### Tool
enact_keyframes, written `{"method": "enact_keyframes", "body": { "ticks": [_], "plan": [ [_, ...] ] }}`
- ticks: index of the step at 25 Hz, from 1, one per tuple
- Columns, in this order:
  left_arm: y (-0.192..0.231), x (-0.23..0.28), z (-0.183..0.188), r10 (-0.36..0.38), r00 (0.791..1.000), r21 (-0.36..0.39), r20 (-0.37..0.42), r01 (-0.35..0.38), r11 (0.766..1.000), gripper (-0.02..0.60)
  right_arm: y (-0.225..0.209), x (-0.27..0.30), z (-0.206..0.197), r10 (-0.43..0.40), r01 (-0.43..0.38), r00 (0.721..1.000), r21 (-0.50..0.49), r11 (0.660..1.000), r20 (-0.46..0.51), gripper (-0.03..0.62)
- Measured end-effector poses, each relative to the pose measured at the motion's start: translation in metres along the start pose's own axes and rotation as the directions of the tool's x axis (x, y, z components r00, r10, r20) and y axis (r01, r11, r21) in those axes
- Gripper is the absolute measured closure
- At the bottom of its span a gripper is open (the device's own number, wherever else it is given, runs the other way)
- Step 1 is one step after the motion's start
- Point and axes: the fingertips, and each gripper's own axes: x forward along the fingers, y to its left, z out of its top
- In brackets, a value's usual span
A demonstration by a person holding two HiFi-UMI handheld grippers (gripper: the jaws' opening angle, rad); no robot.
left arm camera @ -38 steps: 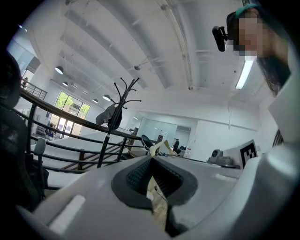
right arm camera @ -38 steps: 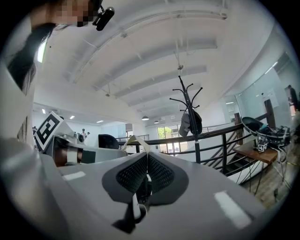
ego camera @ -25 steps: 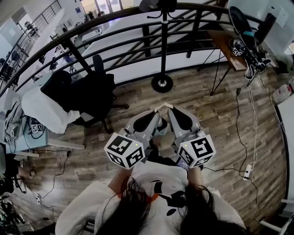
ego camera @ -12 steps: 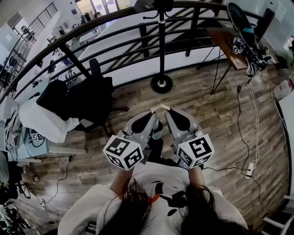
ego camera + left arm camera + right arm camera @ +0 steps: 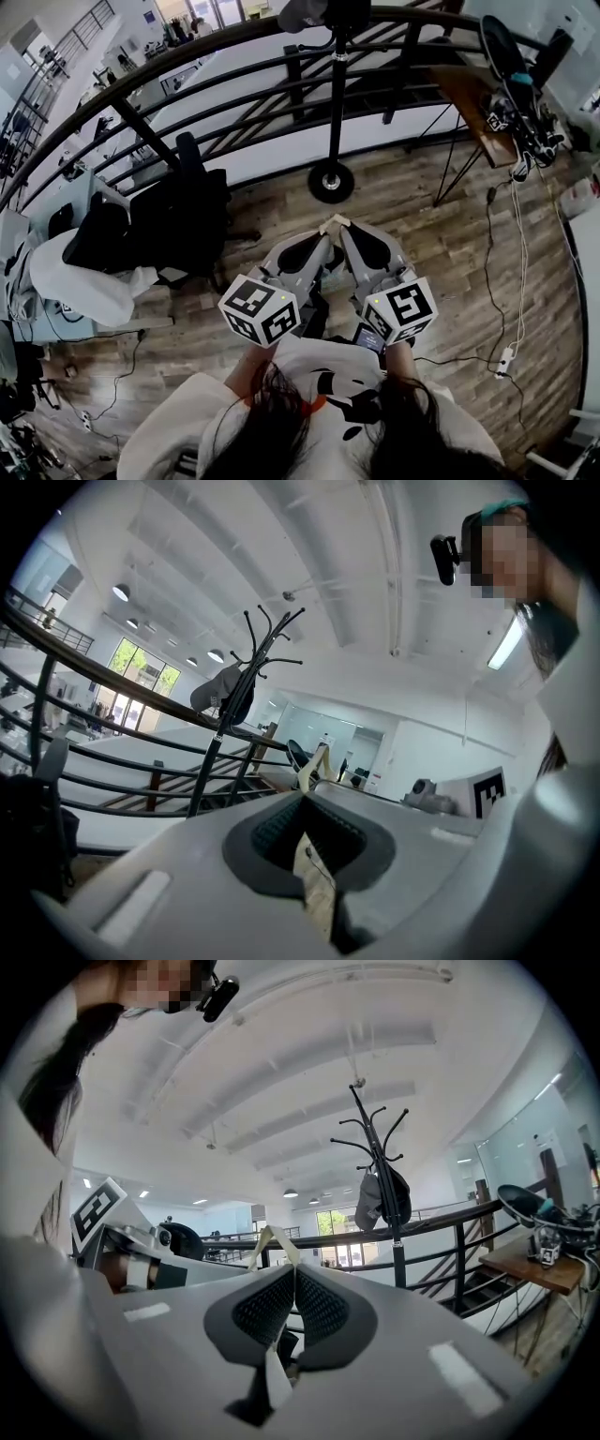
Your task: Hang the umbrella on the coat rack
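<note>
Currently we record an office chair [image 5: 187, 202] at left, draped with dark and white garments. The left gripper [image 5: 324, 234] is held low before the person's chest, jaws closed on a pale umbrella strap [image 5: 334, 221]. The strap's loop stands out just past the tips, and the rest of it is hidden under the grippers. The right gripper [image 5: 344, 232] meets the left tip to tip and is likewise clamped on that strap. Beyond the tips, the coat rack [image 5: 336, 103] stands upright on the wood floor beside a curved railing [image 5: 234, 42], well apart from the strap. A grey item [image 5: 369, 1202] hangs near its top. At right stands a wooden table [image 5: 466, 94] bearing equipment.
</note>
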Motion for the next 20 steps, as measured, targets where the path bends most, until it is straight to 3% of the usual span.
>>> {"method": "enact_keyframes", "body": {
  "ticks": [10,20],
  "plan": [
    [0.072,0.055,0.046,-0.011,1.000,-0.002,0.017,0.011,1.000,0.581,-0.053,0.075,0.015,-0.045,0.045,0.999,0.015,0.999,-0.009,0.566],
    [0.112,0.094,0.065,-0.063,0.998,-0.015,-0.014,0.063,0.998,0.581,-0.084,0.133,0.020,-0.055,0.055,0.998,0.006,0.998,-0.034,0.566]
  ]
}}
